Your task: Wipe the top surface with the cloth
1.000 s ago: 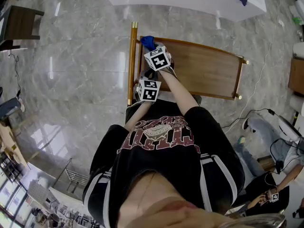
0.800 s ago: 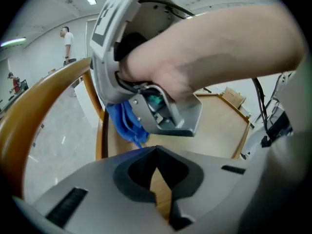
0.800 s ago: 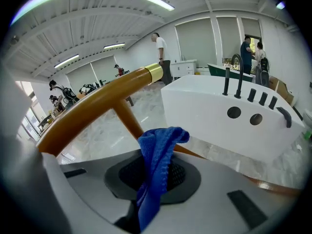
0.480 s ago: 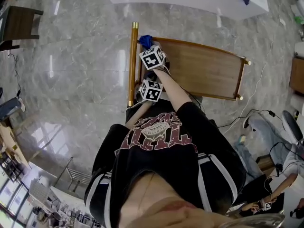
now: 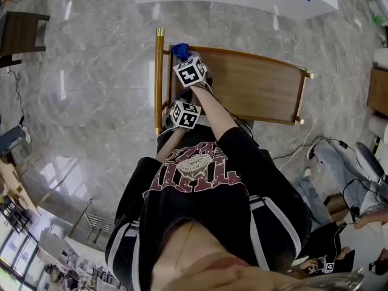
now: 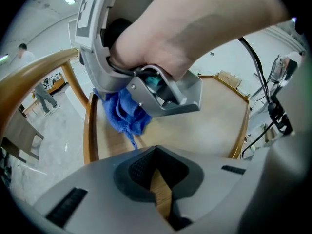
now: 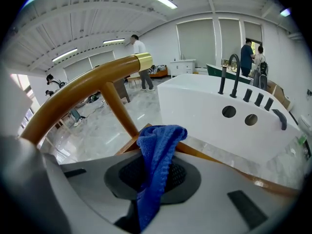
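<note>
Head view: your right gripper (image 5: 184, 59) reaches to the corner of the wooden top (image 5: 254, 86) that lies beside the rail (image 5: 159, 77). Your left gripper (image 5: 183, 105) sits just behind it, nearer your body, over the same end of the top.

Right gripper view: the jaws are clamped on the blue cloth (image 7: 158, 145). A fold of it stands up above them, with the rail (image 7: 83, 89) curving past on the left and a white counter (image 7: 204, 101) beyond.

Left gripper view: your left gripper's (image 6: 161, 191) jaws are drawn together on nothing, and only a thin strip of the wood shows between them. Ahead, the cloth (image 6: 124, 111) hangs in a bunch under the right gripper (image 6: 146, 89), close to the top's raised rim (image 6: 89, 130). Whether it presses on the wood cannot be told.
</note>
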Demonstrator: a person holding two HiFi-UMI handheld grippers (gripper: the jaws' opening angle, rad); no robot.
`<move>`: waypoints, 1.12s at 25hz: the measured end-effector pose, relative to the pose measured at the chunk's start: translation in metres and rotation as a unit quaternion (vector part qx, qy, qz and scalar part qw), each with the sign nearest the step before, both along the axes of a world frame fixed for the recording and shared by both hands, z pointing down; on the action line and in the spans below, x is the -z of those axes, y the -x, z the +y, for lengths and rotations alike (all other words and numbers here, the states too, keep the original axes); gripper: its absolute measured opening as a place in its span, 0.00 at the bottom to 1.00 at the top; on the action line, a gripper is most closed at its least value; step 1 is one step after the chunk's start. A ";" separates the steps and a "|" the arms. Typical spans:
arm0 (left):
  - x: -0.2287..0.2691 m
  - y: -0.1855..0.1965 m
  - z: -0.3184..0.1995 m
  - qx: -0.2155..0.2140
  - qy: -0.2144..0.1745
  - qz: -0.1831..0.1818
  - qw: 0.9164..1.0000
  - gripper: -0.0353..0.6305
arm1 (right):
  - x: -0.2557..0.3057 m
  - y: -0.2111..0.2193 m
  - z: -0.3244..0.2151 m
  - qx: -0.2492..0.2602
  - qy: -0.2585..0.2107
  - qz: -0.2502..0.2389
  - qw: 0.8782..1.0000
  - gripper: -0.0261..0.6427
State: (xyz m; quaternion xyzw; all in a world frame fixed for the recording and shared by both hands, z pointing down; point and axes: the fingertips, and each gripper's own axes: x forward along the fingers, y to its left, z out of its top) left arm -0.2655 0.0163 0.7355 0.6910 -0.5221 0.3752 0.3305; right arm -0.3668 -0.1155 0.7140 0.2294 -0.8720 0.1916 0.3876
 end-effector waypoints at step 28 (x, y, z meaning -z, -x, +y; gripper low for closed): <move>-0.003 -0.004 0.001 -0.015 0.024 -0.059 0.998 0.12 | -0.002 -0.063 -0.016 -0.018 0.013 -0.001 1.000 0.12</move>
